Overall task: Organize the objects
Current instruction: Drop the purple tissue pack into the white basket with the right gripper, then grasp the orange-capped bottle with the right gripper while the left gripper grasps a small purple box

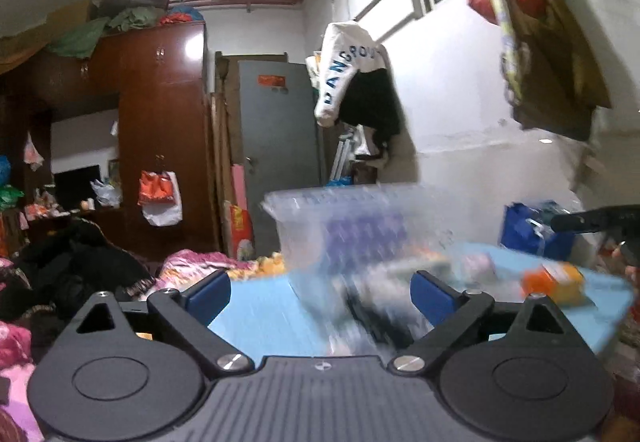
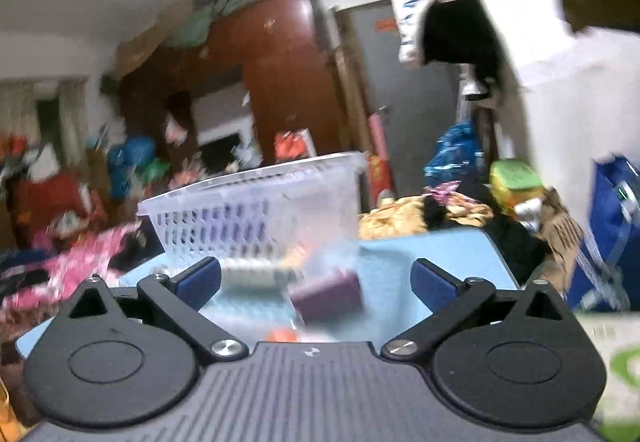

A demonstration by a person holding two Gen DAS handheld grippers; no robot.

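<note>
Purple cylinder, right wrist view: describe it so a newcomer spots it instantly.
Find the light-blue table and the clear perforated basket on it. Just in front of the basket, nearer the camera, lies the purple cylinder on its side, the only dark purple item, beside a pale blurred object.

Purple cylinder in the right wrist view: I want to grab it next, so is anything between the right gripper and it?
Nothing visible. The purple cylinder lies on the blue table, ahead of the open right gripper; the basket stands behind it.
</note>
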